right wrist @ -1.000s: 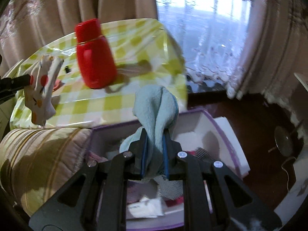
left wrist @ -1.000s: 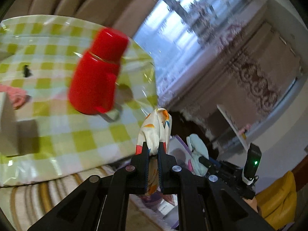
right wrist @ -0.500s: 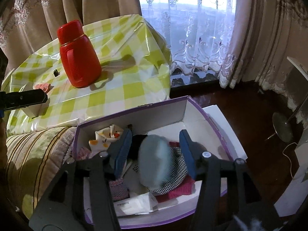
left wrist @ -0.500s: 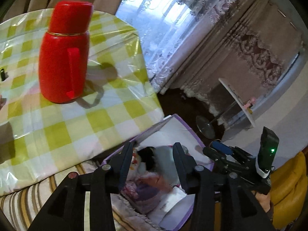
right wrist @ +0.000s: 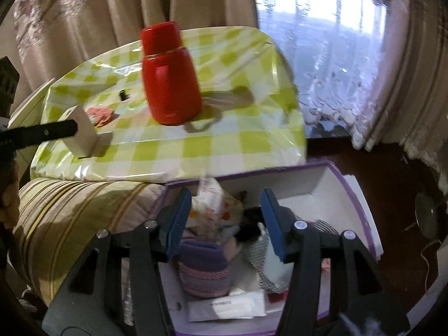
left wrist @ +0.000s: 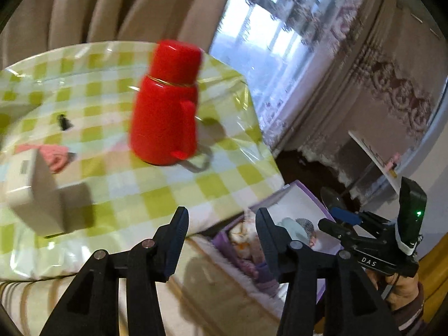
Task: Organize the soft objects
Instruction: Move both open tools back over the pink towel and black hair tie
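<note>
- Left claw (left wrist: 221, 228): jaws apart, nothing between the pads; they have just been opening. It hangs over the edge of the worktop (left wrist: 145, 193), which wears a green-and-white checked cover.
- Right claw (right wrist: 225, 218): jaws apart, gripping nothing; it opened within the last moment. It hovers over the purple box (right wrist: 361, 204).
- Purple box sits low beside the worktop, next to a striped cushion (right wrist: 72, 212), and is open at the top.
- Soft things in the box: a white cloth with orange spots (right wrist: 212, 204) at the rear left; a purple knitted piece (right wrist: 203, 263) in front of it; a grey checked fabric (right wrist: 257, 252) to the right; something dark (right wrist: 252, 215) between them, too blurred to identify.
- In the left wrist view the spotted cloth and a pale blue soft item (left wrist: 292, 228) show inside the box.
- A pink soft item (left wrist: 54, 154) lies on the worktop, just beside a white box (left wrist: 33, 193).
- A red flask (left wrist: 165, 109) stands upright on the worktop, well apart from the pink item.
- Both views are motion-blurred.
</note>
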`<state>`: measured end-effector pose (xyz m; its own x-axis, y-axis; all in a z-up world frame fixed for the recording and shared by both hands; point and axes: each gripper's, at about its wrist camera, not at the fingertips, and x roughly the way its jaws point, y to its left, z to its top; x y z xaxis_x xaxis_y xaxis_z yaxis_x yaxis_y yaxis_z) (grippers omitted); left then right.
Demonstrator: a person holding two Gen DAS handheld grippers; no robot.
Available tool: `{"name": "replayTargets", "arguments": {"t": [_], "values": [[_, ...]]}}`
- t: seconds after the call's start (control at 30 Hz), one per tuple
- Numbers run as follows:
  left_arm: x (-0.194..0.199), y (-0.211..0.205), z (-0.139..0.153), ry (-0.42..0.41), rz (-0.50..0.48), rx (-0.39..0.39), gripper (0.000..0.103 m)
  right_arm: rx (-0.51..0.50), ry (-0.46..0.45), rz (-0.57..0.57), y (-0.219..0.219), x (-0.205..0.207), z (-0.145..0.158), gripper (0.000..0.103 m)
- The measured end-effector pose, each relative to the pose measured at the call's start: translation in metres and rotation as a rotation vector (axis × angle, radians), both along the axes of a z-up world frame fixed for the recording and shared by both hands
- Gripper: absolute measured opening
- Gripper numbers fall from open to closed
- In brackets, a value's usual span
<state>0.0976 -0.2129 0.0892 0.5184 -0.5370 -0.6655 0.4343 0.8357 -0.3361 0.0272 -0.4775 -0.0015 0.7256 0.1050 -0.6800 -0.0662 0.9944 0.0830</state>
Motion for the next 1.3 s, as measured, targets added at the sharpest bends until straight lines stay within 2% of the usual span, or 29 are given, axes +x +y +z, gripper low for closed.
{"name": "replayTargets", "arguments": {"t": [0.37, 0.63, 0.8, 1.0, 1.13, 1.3], "values": [[-0.004, 0.126, 0.016, -0.049, 0.253, 0.025, 0.051, -0.029, -0.027, 0.144, 0.063, 0.017, 0.021, 0.056], [0.007, 0.218, 0.010, -0.015, 0.436, 0.035, 0.051, -0.069, -0.067, 0.223, 0.100, 0.038, 0.042, 0.056], [0.019, 0.246, 0.003, 0.010, 0.495, 0.015, 0.051, -0.098, -0.086, 0.279, 0.130, 0.057, 0.053, 0.056], [0.044, 0.259, -0.007, 0.047, 0.513, 0.022, 0.051, -0.118, -0.116, 0.341, 0.165, 0.086, 0.067, 0.056], [0.060, 0.266, -0.012, 0.064, 0.513, 0.022, 0.051, -0.106, -0.128, 0.361, 0.182, 0.109, 0.078, 0.061], [0.087, 0.276, -0.024, 0.124, 0.514, -0.017, 0.052, -0.088, -0.144, 0.412, 0.206, 0.137, 0.093, 0.068]]}}
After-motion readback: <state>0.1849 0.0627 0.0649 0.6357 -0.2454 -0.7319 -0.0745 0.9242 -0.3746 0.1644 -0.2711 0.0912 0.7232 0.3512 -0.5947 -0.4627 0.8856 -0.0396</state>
